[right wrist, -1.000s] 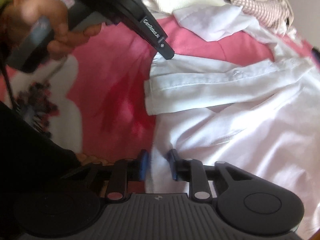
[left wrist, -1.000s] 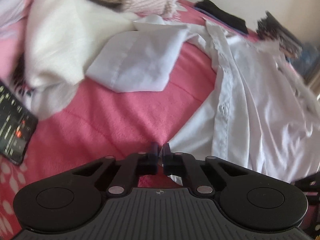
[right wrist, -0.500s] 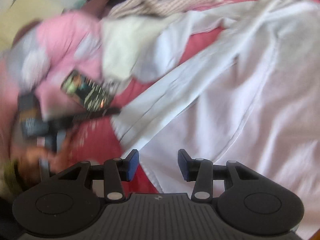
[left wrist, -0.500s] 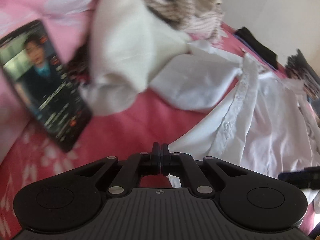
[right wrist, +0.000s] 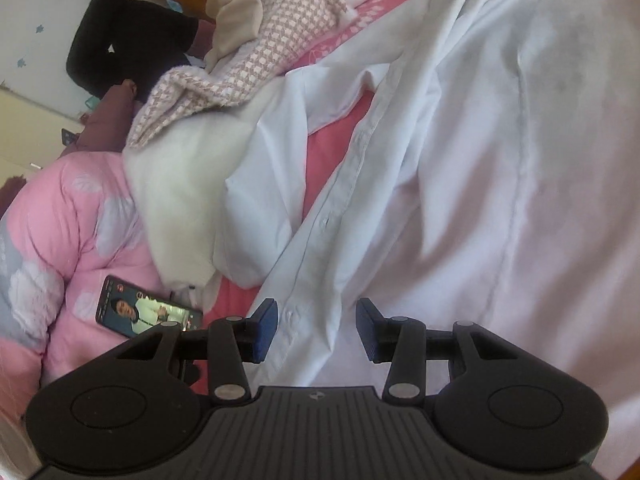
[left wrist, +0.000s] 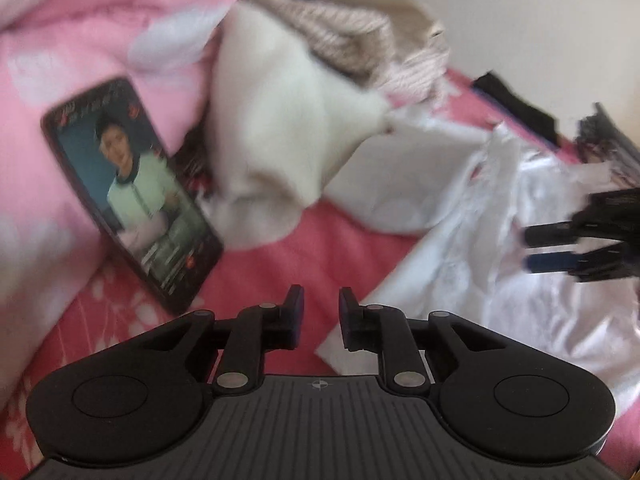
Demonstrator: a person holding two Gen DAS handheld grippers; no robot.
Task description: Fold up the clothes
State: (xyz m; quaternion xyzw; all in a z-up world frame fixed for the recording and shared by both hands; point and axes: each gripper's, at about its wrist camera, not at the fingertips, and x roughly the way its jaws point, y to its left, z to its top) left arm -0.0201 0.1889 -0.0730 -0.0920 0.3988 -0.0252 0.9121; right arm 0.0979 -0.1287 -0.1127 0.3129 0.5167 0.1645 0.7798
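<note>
Shirt point(right wrist: 460, 168) lies spread out ahead of your right gripper point(right wrist: 316, 330), its jaws wide astride the button placket; your left gripper point(left wrist: 319, 318) hangs parted, holding nothing, beside the hem corner.

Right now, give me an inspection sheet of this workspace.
Surface: pink bed sheet, partly covered.
Job's things: white button-up shirt spread out, placket running diagonally.
Clutter: lit black smartphone beside a fluffy cream garment; pink-and-white checked knit; pink floral quilt.
Grippers: left claw open, over the shirt's corner edge; right claw open, straddling the shirt placket.
Cables: nothing seen.
Surroundings: pale wall; person in dark clothing beyond the bed.
</note>
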